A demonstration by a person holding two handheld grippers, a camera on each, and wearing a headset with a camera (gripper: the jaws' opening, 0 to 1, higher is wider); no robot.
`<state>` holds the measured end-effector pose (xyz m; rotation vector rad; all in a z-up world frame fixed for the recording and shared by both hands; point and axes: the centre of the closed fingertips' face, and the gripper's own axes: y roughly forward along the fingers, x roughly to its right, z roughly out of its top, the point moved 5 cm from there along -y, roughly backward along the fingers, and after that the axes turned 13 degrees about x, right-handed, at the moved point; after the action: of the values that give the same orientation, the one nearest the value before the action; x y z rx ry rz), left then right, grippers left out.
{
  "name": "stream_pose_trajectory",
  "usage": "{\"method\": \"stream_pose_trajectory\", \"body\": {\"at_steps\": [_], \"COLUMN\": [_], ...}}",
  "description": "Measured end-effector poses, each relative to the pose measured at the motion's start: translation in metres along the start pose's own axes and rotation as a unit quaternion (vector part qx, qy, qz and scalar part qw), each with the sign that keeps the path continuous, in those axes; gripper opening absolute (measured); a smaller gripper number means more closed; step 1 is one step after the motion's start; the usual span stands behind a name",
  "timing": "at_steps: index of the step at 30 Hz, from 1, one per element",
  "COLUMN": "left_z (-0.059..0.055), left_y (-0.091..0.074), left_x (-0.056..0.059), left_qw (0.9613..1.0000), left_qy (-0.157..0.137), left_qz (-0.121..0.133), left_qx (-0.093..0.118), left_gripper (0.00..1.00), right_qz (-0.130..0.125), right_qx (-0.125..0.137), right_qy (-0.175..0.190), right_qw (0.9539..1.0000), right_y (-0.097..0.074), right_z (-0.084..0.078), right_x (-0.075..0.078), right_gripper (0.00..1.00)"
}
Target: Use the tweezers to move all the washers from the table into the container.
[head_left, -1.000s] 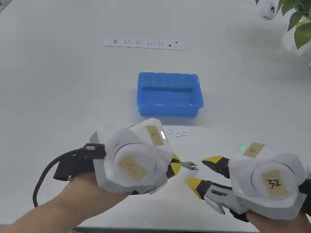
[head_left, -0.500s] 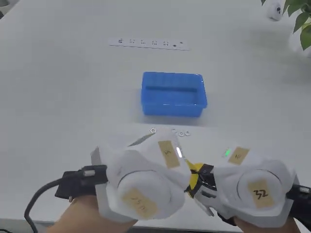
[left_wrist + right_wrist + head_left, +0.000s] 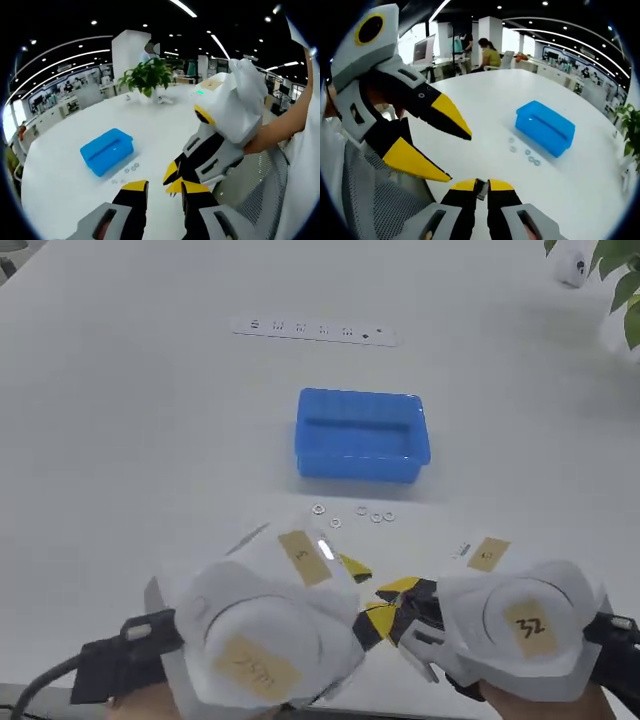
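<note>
Handover of the tool, by the look of it. A second ago the left gripper [image 3: 165, 187] held the tweezers [image 3: 481, 189] with the tip poking toward the right gripper [image 3: 481, 186], which stood spread and a little apart. Now the two grippers sit nose to nose low over the table [image 3: 150, 440]. In the right gripper view the right jaws are pinched together on a slim grey metal piece, which I take to be the tweezers. The left jaws stand apart with nothing between them. So the tool has likely passed to the right side and picking can start; no washer has been lifted yet. The washers [image 3: 376, 517], five small flat metal rings, lie loose in a short scatter on the table, just in front of the container [image 3: 362, 435] and apart from both grippers. The container is a shallow blue plastic tray, rectangular with rounded corners, and no washer is visible inside it. The table is matt white and smooth. A white power strip [image 3: 315, 331] lies beyond the container.
</note>
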<state>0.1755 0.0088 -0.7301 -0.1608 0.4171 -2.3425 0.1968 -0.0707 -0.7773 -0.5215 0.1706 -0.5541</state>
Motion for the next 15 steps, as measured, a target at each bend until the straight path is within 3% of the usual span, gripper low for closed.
{"method": "stream_pose_trajectory", "body": {"at_steps": [2, 4, 9, 12, 13, 15], "left_z": [-0.01, -0.02, -0.034, -0.041, -0.046, -0.05], "left_y": [-0.01, -0.02, -0.037, -0.037, -0.036, -0.034], "left_x": [-0.013, -0.02, -0.04, -0.041, -0.04, -0.036], "left_qw": [0.9988, 0.998, 0.9919, 0.9894, 0.9876, 0.9866], "left_qy": [-0.022, -0.038, -0.042, -0.049, -0.047, -0.045], "left_qz": [0.043, 0.048, 0.119, 0.134, 0.143, 0.149], "left_qx": [-0.002, -0.014, -0.017, -0.027, -0.042, -0.048], "left_gripper": [0.38, 0.46, 0.63, 0.75, 0.76, 0.78], "right_qz": [0.0, 0.001, 0.0, -0.004, -0.006, -0.008], "right_qx": [0.007, 0.011, 0.022, 0.029, 0.033, 0.04], "right_qy": [0.011, 0.024, 0.035, 0.043, 0.047, 0.058], "right_qw": [0.9999, 0.9996, 0.9991, 0.9986, 0.9984, 0.9975], "right_y": [0.0, 0.001, 0.006, 0.01, 0.012, 0.015], "right_z": [0.002, 0.005, 0.014, 0.018, 0.019, 0.024], "right_x": [0.002, 0.004, 0.013, 0.02, 0.022, 0.027], "right_gripper": [0.04, 0.04, 0.04, 0.04, 0.04, 0.04]}}
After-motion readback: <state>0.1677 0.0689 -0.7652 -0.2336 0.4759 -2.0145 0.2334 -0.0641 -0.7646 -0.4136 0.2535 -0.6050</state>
